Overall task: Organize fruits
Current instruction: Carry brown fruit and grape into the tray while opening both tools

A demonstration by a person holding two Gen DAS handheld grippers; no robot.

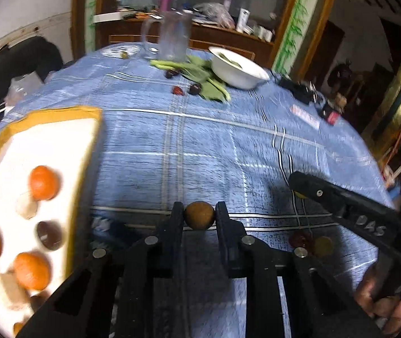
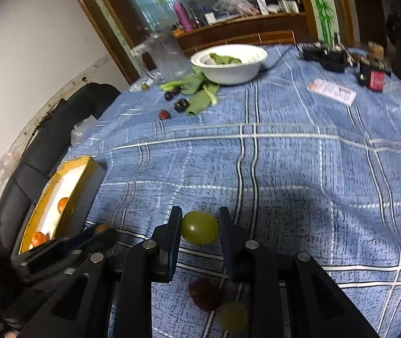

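My left gripper (image 1: 199,215) is shut on a small round brown fruit (image 1: 199,215), held above the blue checked tablecloth (image 1: 200,146). To its left lies a yellow-rimmed white tray (image 1: 59,140) with oranges (image 1: 43,182) and dark fruits (image 1: 49,235). My right gripper (image 2: 199,226) is shut on a green grape (image 2: 199,227); it also shows in the left wrist view (image 1: 341,200). Below it a red fruit (image 2: 204,294) and another green grape (image 2: 233,319) lie on the cloth. The tray shows at the left in the right wrist view (image 2: 68,180).
At the far side stand a white bowl (image 1: 238,70) with greens, a glass jug (image 1: 172,36), loose leaves (image 1: 200,76) and small dark fruits (image 1: 178,90). Black gear and a red item (image 2: 372,73) lie far right. A black chair (image 2: 45,140) stands left.
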